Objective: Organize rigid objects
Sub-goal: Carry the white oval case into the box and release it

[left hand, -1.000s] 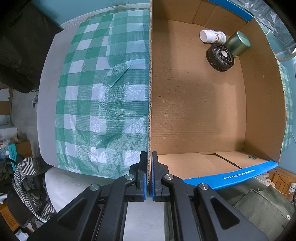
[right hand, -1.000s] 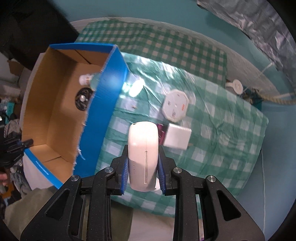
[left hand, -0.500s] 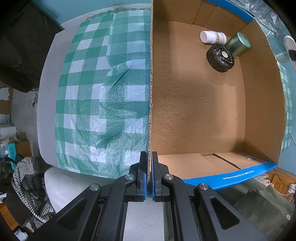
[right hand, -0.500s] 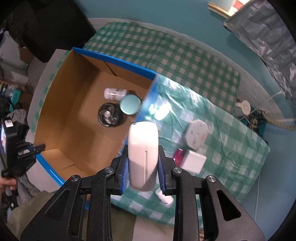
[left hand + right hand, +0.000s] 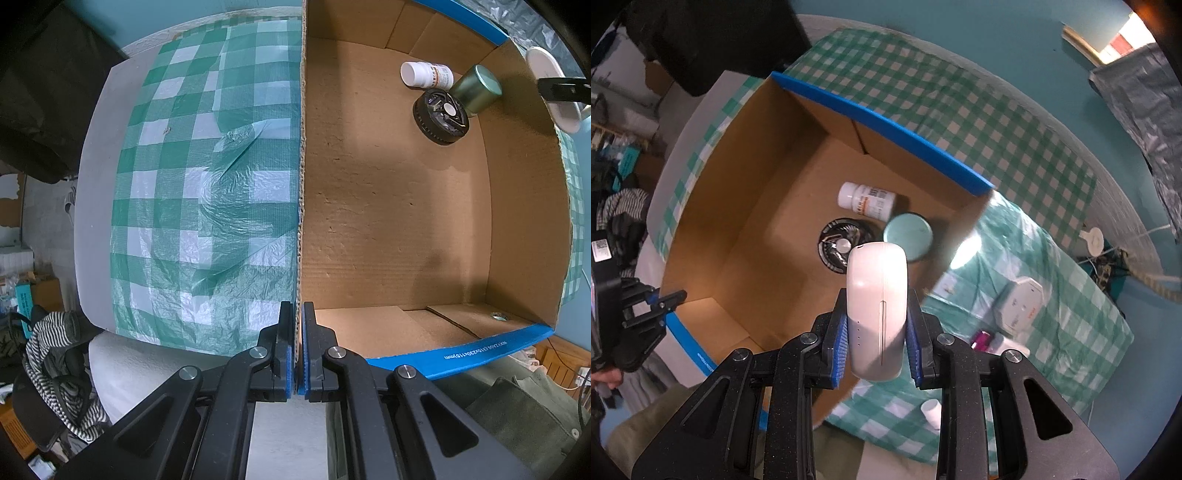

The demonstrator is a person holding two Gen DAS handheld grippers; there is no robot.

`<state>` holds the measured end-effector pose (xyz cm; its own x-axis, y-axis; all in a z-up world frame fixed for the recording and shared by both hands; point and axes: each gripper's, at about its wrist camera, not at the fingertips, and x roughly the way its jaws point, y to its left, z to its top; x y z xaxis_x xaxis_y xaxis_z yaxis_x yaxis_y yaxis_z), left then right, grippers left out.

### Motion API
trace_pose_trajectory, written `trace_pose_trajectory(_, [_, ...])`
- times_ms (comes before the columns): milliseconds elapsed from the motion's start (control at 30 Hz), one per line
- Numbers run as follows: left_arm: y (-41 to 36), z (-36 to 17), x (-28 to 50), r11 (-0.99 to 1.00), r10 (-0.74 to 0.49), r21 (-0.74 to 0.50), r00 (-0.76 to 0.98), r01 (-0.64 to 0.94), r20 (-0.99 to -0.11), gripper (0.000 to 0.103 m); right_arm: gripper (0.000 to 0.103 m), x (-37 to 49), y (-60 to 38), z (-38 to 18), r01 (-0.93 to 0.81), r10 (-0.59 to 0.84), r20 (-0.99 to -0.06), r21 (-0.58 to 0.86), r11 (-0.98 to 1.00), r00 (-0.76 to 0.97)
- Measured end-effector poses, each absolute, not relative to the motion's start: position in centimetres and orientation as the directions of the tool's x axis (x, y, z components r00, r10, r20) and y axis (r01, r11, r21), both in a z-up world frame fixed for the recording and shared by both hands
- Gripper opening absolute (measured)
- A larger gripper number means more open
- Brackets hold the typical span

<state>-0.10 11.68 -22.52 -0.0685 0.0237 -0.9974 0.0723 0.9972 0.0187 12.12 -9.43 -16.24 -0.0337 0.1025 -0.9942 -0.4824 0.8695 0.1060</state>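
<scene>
Spread under both grippers: a green-and-white checked tablecloth (image 5: 207,192), creased, covering the table.

Standing on it, directly below the right gripper: an open cardboard box (image 5: 746,229) with blue-taped rims. Pinched at the edge of its side wall by the left gripper (image 5: 297,354), pads pressed flat on the corrugated edge, jaws closed on the wall.

Clamped upright between the blue pads of the right gripper (image 5: 877,343): a white oblong device (image 5: 877,302) with a thin slot down its face and a row of small dots, held above the box's near-right corner. Seen from the left wrist view as a white shape at the far right, past the box's wall.

On the box floor, ahead of the white device's tip: a teal round tin (image 5: 908,238), touching or just beside a black round disc with a silver hub (image 5: 839,245), and a white pill bottle (image 5: 866,201) lying on its side beyond them.

Out on the cloth, right of the right gripper: a white octagonal gadget (image 5: 1021,304), a small magenta item (image 5: 981,338) nearer the jaw, and a small white cylinder (image 5: 931,413) close under the right finger.
</scene>
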Motion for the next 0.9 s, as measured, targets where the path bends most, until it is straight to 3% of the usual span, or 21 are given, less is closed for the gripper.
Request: trace_pose_trajectory(900, [12.0,-22.9,-0.2,0.997,0.022,0.017,-0.072,0.069,-0.997,0.004,0.026,12.4,-8.5,-18.0,-0.504,0.066,-0.997,0.082,0.860,-0.051])
